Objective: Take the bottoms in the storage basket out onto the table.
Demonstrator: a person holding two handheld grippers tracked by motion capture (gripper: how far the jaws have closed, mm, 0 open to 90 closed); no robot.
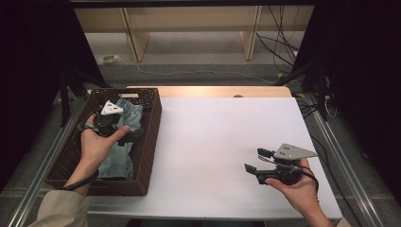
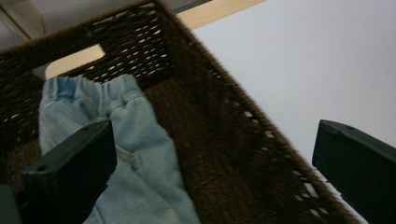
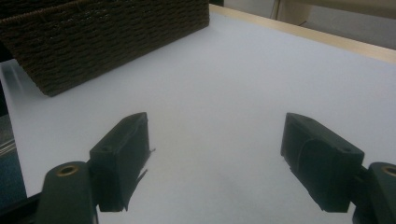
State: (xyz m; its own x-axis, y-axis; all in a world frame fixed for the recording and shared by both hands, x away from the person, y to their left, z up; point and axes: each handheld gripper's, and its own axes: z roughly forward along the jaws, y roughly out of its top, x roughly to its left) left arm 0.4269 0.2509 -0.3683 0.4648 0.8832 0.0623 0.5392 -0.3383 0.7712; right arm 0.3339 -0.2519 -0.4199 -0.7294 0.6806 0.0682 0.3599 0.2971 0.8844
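Left tool (image 1: 124, 126), jaws wide apart, poised inside the wicker basket (image 1: 150, 137) above the denim garment (image 1: 119, 158), which lies crumpled on the basket floor at the worktop's (image 1: 213, 142) left edge. Right tool (image 1: 253, 161), likewise wide and empty, waits over the bare white surface. Judged early: garment not yet gripped, lifting out remains.

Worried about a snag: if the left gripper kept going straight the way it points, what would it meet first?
Probably the light-blue jeans lying in the wicker basket; one open jaw of the left gripper is already over the denim. The basket's inner wall lies just beyond, though depth is unclear.
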